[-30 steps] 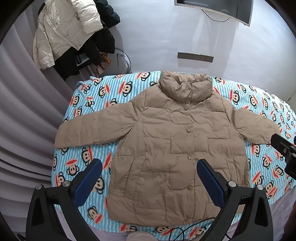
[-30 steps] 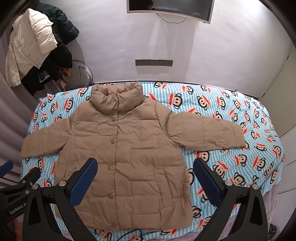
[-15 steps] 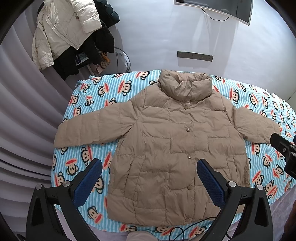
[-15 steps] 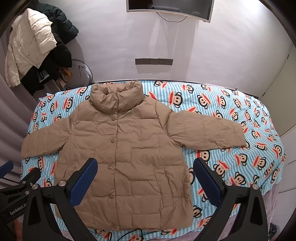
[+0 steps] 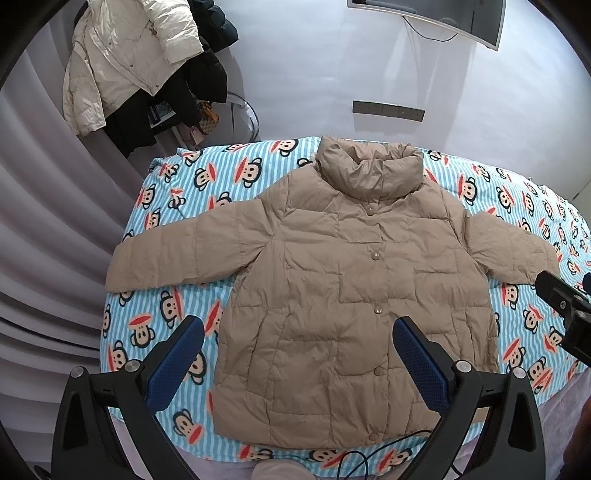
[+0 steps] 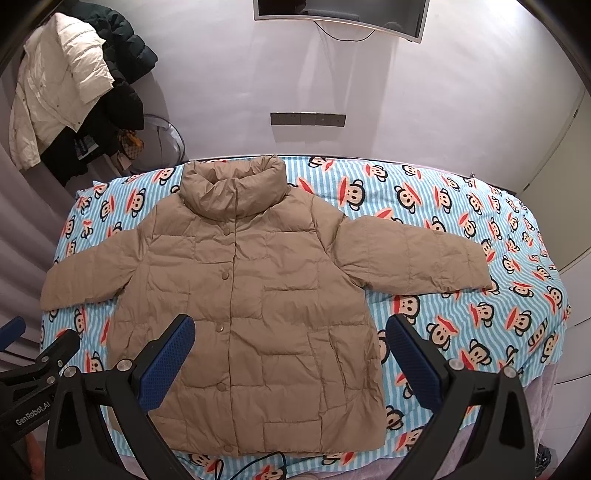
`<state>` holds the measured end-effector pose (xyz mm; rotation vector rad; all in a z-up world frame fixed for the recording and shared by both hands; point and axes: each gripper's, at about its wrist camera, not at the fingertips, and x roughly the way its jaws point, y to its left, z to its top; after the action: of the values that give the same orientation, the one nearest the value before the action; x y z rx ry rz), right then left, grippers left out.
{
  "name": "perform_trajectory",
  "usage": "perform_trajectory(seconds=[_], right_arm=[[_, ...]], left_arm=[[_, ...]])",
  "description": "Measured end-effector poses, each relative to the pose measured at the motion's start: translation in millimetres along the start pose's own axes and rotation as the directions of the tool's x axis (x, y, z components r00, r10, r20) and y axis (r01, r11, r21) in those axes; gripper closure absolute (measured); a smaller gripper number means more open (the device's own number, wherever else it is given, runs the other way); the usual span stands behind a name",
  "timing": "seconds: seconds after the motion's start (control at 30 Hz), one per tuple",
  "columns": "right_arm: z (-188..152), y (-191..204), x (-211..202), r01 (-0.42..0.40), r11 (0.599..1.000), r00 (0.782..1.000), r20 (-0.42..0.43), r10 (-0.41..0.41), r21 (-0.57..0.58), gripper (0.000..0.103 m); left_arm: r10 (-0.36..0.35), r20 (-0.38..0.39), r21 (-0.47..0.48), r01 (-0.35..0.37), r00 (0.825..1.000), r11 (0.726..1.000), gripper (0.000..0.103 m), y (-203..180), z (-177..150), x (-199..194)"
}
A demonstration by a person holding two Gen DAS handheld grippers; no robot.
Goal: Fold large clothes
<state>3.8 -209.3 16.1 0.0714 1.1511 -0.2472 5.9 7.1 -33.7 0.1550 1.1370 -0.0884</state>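
A tan puffer jacket (image 5: 351, 288) lies flat, buttoned, front up on the bed, collar toward the wall, both sleeves spread out; it also shows in the right wrist view (image 6: 251, 295). My left gripper (image 5: 297, 354) is open and empty, held above the jacket's lower hem. My right gripper (image 6: 290, 354) is open and empty, above the jacket's lower right part. The right gripper's body shows at the right edge of the left wrist view (image 5: 565, 306), and the left gripper's body shows at the lower left of the right wrist view (image 6: 33, 373).
The bed has a blue striped monkey-print sheet (image 5: 177, 206) (image 6: 480, 332). Coats hang on a rack (image 5: 140, 62) at the back left. A screen (image 6: 340, 14) and a switch panel (image 6: 308, 119) are on the wall. A dark cable (image 5: 354, 458) lies at the bed's near edge.
Both views shift only very slightly; the jacket and both grippers stay as they were.
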Motion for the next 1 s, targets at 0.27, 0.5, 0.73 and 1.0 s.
perform_trajectory(seconds=[0.27, 0.5, 0.73, 1.0], right_arm=[[2, 6, 13, 0.010, 1.000, 0.999, -0.048, -0.010, -0.008, 0.000], [-5, 12, 33, 0.042, 0.999, 0.995, -0.086, -0.042, 0.004, 0.000], [-22, 39, 75, 0.037, 0.998, 0.987, -0.155, -0.044, -0.047, 0.000], [-55, 87, 130, -0.036, 0.997, 0.980, -0.197, 0.021, -0.070, 0.000]], left_arm=[[-0.027, -0.029, 0.005, 0.027, 0.999, 1.000, 0.001, 5, -1, 13], [-0.081, -0.042, -0.015, 0.080, 0.996, 0.997, 0.001, 22, -1, 40], [-0.142, -0.050, -0.087, 0.137, 0.989, 0.987, 0.001, 62, -8, 92], [-0.206, 0.006, -0.272, 0.199, 0.979, 0.941, 0.001, 159, -16, 175]])
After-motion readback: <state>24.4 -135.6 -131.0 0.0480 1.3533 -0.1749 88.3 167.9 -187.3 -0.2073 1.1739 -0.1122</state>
